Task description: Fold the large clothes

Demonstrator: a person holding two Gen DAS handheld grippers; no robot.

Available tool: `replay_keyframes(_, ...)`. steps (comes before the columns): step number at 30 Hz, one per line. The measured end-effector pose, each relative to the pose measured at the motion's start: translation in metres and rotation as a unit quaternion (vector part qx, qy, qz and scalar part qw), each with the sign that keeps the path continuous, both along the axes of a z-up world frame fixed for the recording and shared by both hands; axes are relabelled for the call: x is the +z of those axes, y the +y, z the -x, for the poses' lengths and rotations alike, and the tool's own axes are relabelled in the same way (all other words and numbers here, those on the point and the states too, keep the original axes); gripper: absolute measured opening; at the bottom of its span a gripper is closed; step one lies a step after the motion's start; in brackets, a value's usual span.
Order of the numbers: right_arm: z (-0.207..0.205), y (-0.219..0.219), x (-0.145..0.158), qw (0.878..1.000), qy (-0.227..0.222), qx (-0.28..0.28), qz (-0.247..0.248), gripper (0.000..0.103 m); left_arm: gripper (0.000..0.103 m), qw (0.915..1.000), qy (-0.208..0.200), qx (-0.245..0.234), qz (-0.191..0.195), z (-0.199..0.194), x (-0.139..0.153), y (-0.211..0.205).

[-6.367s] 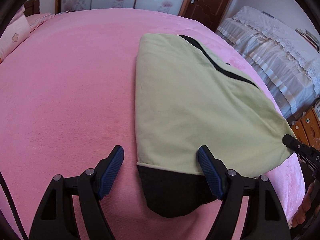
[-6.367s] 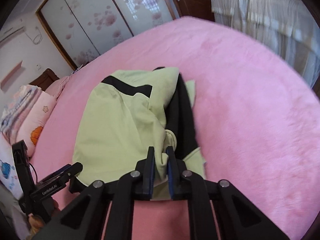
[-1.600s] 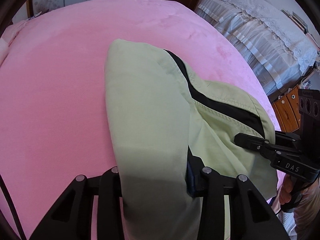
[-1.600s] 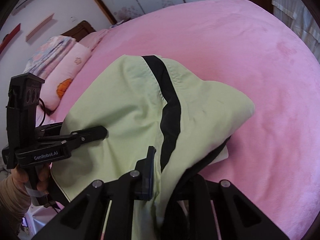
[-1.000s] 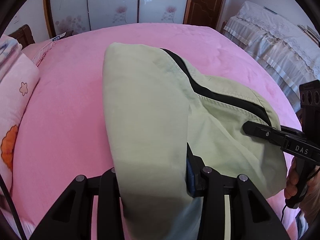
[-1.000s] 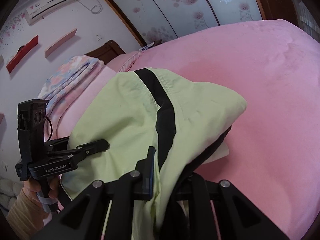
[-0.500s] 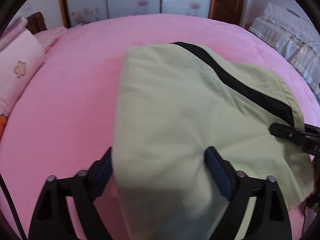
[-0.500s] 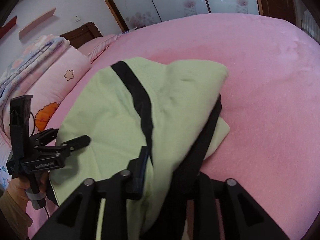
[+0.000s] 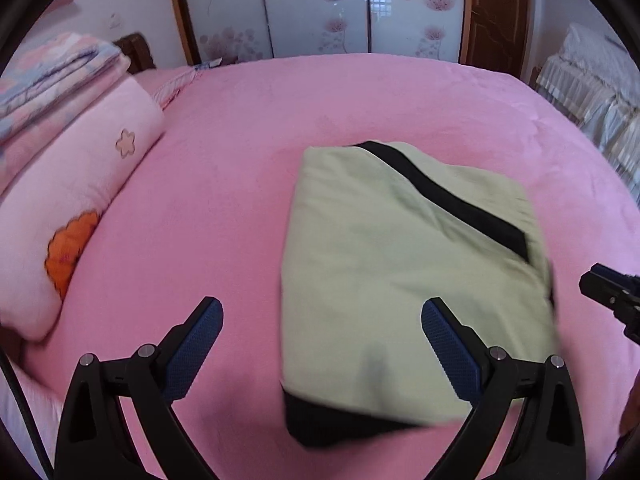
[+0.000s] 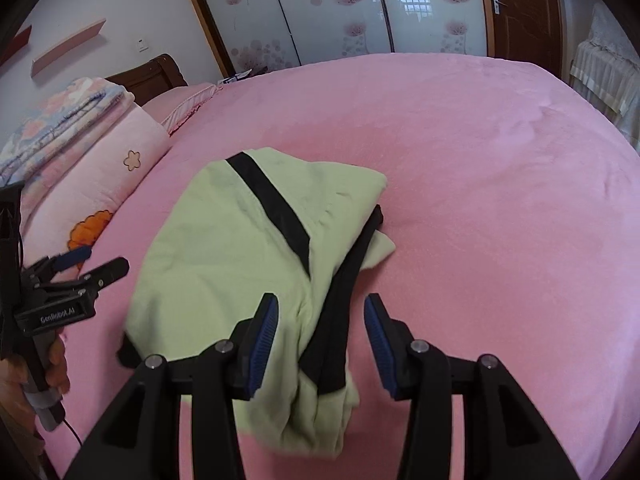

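Observation:
A light green garment with black trim (image 9: pixel 400 272) lies folded into a thick rectangle on the pink bed (image 9: pixel 240 184). It also shows in the right wrist view (image 10: pixel 248 264), with a black band running across it. My left gripper (image 9: pixel 320 320) is open and empty, just above the garment's near left edge. My right gripper (image 10: pixel 320 316) is open and empty over the garment's near right end, which lies between the fingers without being clamped. The left gripper also shows in the right wrist view (image 10: pixel 96 264), open, left of the garment.
A pink pillow with an orange flower (image 9: pixel 72 208) and folded blankets (image 9: pixel 52 76) lie at the bed's left side. Sliding floral wardrobe doors (image 9: pixel 320 4) and a brown door (image 9: pixel 496 12) stand behind. A second bed with a white frilled cover (image 9: pixel 600 92) is at the right.
Both grippers held the garment's near end up and shut; they lowered it onto the bed, opened and let go, and drew back. The garment now lies folded over.

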State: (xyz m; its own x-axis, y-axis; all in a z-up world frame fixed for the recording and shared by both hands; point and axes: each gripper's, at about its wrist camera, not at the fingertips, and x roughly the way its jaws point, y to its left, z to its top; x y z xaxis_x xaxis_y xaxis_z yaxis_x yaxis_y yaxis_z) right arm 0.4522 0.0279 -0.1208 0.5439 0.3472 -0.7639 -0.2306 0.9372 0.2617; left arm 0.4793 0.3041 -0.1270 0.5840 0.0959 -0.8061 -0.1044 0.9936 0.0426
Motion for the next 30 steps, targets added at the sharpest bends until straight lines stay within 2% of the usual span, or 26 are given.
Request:
replay_keyframes(4, 0.048, -0.012, 0.04, 1.0, 0.001, -0.006, -0.011, 0.045, 0.1, 0.9997, 0.012, -0.005, 0.022, 0.061, 0.034, -0.043)
replay_keyframes(11, 0.152, -0.038, 0.103, 1.0, -0.007, -0.001, 0.001, 0.045, 0.1, 0.9991, -0.022, -0.033, 0.016, 0.175, 0.108, -0.124)
replay_keyframes(17, 0.24, -0.079, 0.142, 1.0, -0.015, -0.001, -0.008, 0.046, 0.1, 0.9978, -0.049, -0.042, 0.019, 0.259, 0.16, -0.187)
replay_keyframes(19, 0.264, -0.091, 0.152, 1.0, -0.021, -0.003, -0.007, 0.049, 0.1, 0.9971, -0.056, -0.047, 0.022, 0.289, 0.174, -0.207)
replay_keyframes(23, 0.31, -0.117, 0.168, 0.999, -0.04, -0.012, -0.005, 0.053, 0.1, 0.996, -0.063, -0.06, 0.02, 0.34, 0.187, -0.242)
replay_keyframes(30, 0.372, -0.148, 0.176, 0.997, -0.065, -0.028, 0.015, 0.054, 0.1, 0.9971, -0.06, -0.039, 0.026, 0.403, 0.188, -0.276)
